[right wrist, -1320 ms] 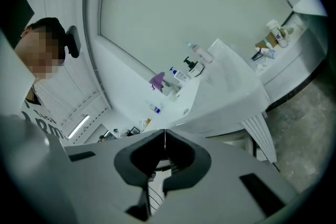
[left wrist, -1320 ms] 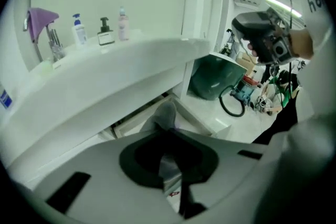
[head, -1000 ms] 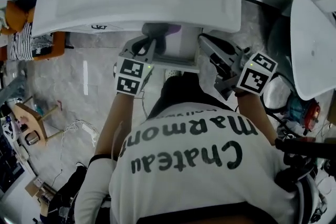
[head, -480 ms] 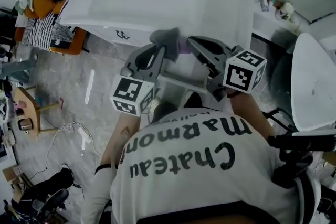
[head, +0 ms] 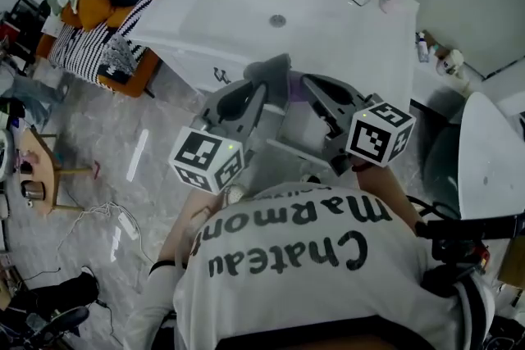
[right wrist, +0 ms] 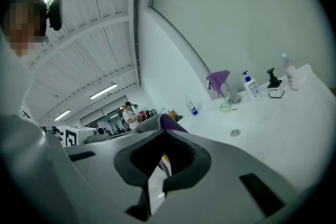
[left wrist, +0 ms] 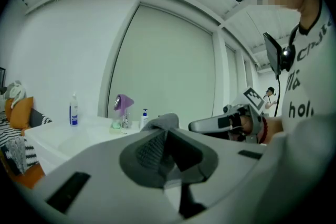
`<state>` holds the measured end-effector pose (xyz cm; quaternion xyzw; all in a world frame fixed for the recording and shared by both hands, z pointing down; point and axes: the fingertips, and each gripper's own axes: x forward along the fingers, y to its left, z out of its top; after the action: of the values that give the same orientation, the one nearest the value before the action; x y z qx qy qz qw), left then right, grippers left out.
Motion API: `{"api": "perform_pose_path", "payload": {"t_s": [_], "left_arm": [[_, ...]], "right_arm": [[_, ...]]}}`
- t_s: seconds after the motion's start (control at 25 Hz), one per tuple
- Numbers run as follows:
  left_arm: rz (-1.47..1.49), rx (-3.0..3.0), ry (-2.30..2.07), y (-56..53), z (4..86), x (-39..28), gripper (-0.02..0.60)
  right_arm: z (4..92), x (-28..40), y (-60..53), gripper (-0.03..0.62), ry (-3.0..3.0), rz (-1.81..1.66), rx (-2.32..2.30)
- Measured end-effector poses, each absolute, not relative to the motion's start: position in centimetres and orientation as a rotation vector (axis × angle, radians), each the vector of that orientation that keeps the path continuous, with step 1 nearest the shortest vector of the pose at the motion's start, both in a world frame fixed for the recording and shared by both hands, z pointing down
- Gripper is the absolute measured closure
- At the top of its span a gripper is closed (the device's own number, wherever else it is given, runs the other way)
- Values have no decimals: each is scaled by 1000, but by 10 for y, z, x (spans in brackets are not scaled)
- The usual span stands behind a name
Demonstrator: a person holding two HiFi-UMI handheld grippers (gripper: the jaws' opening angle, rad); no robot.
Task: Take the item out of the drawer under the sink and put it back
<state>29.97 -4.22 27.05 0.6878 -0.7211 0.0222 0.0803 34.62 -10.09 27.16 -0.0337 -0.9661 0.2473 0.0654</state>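
Jaws nearly together, the left gripper (head: 259,83) and the right gripper (head: 307,84) each pinch one side of the grey-and-purple item (head: 276,65), held in the air just before the sink (head: 353,37); it looks soft, light and limp, likely best taken by a bunched fold.

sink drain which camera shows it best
Head view: it looks down on the drain, clear in the sink. The right gripper view shows it smaller, at a slant. The left gripper view sees only the sink's edge, not the drain.
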Motion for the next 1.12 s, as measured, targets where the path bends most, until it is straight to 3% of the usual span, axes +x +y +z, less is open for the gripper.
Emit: {"api": "perform_pose_path", "payload": {"t_s": [0.6, 1.12], "left_arm": [[93, 2101, -2293, 107, 232, 184, 554], [-31, 1875, -2435, 221, 248, 113, 554]], "right_arm": [[250, 210, 51, 582, -2982, 698, -211], [254, 125, 146, 582, -2951, 643, -350]]}}
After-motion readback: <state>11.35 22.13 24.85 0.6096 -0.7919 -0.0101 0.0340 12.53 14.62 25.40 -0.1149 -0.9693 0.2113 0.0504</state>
